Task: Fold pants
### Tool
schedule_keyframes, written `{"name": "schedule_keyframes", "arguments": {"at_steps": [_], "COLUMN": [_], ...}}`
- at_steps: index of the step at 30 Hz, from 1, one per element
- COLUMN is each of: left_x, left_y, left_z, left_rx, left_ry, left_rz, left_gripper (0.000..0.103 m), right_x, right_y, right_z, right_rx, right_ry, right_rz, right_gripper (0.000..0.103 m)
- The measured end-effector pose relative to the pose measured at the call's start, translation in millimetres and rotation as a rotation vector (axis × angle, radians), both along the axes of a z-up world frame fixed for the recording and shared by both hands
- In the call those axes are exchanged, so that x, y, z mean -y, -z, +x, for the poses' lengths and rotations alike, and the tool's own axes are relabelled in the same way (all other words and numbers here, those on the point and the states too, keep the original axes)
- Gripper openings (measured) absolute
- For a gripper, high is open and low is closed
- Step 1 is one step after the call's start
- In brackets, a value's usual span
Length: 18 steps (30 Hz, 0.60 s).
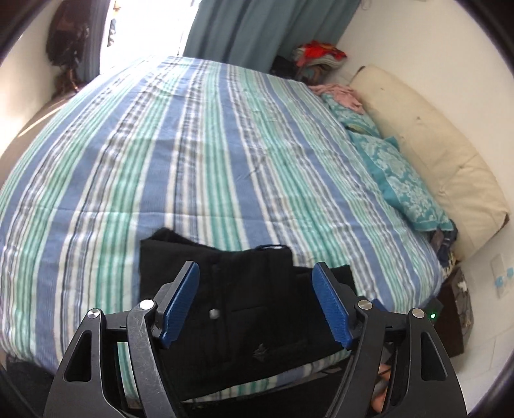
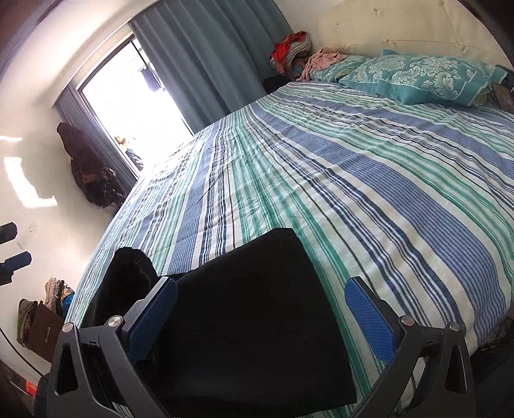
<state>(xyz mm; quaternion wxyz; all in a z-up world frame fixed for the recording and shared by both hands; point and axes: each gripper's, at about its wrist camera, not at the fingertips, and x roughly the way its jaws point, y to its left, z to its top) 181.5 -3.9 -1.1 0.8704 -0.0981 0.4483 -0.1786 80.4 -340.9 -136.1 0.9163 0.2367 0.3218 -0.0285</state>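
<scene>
Black pants [image 1: 250,299] lie folded in a compact stack on the near edge of the striped bed [image 1: 208,144]. A small button and a logo show on the top layer. My left gripper [image 1: 255,273] is open above the stack, with its blue fingers [image 1: 331,302] on either side and nothing held. In the right wrist view the same pants [image 2: 244,315] lie flat with a rumpled end at the left. My right gripper [image 2: 261,286] is open just over them and holds nothing. The other gripper's blue fingertips [image 2: 16,260] show at the far left edge.
Teal patterned pillows [image 1: 398,180] and a cream cushion [image 1: 433,151] line the wall side of the bed. Pink and red clothes [image 1: 321,54] are heaped in the far corner by the blue curtain [image 1: 257,29]. A bright window [image 2: 128,106] is at the left, with bags [image 2: 41,324] on the floor.
</scene>
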Motion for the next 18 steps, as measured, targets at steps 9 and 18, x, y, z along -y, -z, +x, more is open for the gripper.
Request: {"name": "schedule_keyframes", "arguments": {"at_steps": [9, 18], "left_x": [-56.6, -81.8], "left_y": [90.5, 126.8], "left_z": [-23.7, -37.2], "left_rx": [-0.139, -0.158], "left_ry": [-0.192, -0.3], "left_rz": [0.016, 0.026], "left_gripper": [0.075, 0.075], "right_x": [-24.7, -25.7], "right_y": [0.9, 0.6], "right_z": [2.8, -0.6], "right_rx": [-0.002, 0.009], "right_ry": [-0.094, -0.126], "right_rz": [-0.03, -0.017], "right_gripper": [0.103, 0.103]}}
